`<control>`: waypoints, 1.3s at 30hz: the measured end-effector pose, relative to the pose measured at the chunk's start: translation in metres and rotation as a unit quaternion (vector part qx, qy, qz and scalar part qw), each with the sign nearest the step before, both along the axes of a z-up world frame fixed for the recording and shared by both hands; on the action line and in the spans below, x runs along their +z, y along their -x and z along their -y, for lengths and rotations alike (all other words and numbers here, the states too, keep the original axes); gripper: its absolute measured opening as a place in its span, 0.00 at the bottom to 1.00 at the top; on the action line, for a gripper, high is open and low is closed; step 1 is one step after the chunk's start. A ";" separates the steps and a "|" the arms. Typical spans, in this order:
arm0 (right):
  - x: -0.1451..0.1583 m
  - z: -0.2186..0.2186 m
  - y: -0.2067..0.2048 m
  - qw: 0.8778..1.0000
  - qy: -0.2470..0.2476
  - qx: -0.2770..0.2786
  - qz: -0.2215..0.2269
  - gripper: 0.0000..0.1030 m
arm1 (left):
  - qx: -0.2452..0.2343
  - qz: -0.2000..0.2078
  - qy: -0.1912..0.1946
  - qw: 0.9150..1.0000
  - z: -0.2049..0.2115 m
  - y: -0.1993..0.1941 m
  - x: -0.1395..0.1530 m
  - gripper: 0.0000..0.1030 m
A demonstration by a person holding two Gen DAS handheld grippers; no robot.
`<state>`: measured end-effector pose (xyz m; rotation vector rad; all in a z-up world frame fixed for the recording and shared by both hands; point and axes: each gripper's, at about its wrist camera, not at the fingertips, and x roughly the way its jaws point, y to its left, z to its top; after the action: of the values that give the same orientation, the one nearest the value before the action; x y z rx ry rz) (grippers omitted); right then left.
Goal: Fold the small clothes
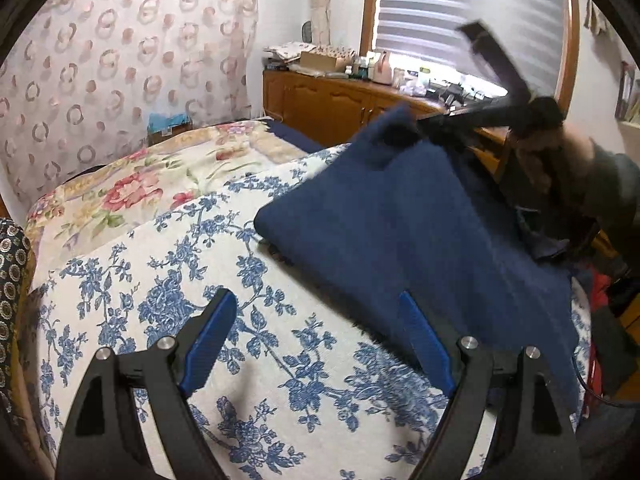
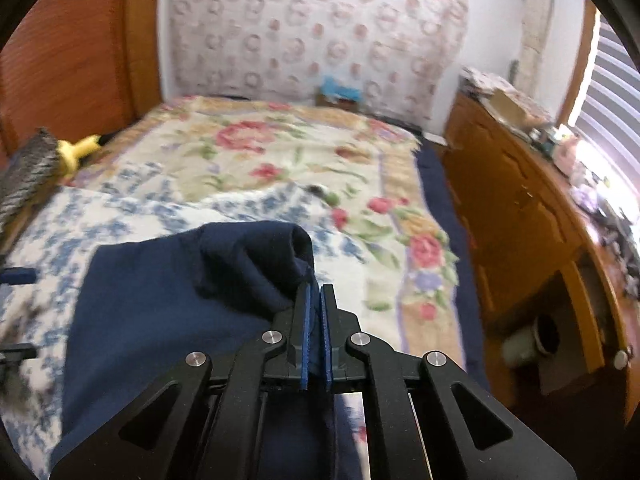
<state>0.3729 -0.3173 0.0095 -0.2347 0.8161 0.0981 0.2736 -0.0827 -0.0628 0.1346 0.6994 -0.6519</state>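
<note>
A corner of the blue cloth [image 2: 168,300] is being gripped by the right gripper [image 2: 315,328] and lifted above the bed [image 1: 280,360] for folding; the left gripper [image 1: 316,344] is being kept released beside the cloth.

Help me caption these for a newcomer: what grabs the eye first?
The navy garment, lifted at one corner off the blue-flowered quilt, dominates both views. The right tool is clamped on that raised fold, while the left tool hangs open above the quilt beside the cloth's near edge.
</note>
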 end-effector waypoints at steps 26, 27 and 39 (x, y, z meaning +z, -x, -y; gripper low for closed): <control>-0.059 -0.002 0.175 0.998 -0.004 0.016 -0.064 0.47 | -0.028 0.021 -0.065 0.997 0.047 0.037 0.007 0.82; -0.058 0.001 0.177 0.998 -0.008 0.017 -0.065 0.34 | -0.030 0.020 -0.066 0.997 0.050 0.042 0.008 0.82; -0.038 0.066 0.229 0.996 -0.083 -0.023 -0.003 0.06 | -0.035 -0.024 -0.052 0.998 0.063 0.092 0.004 0.82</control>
<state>0.1438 -0.3832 -0.0288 -0.0590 0.8148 0.1233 0.1811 -0.1460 -0.0588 0.2413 0.7782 -0.6873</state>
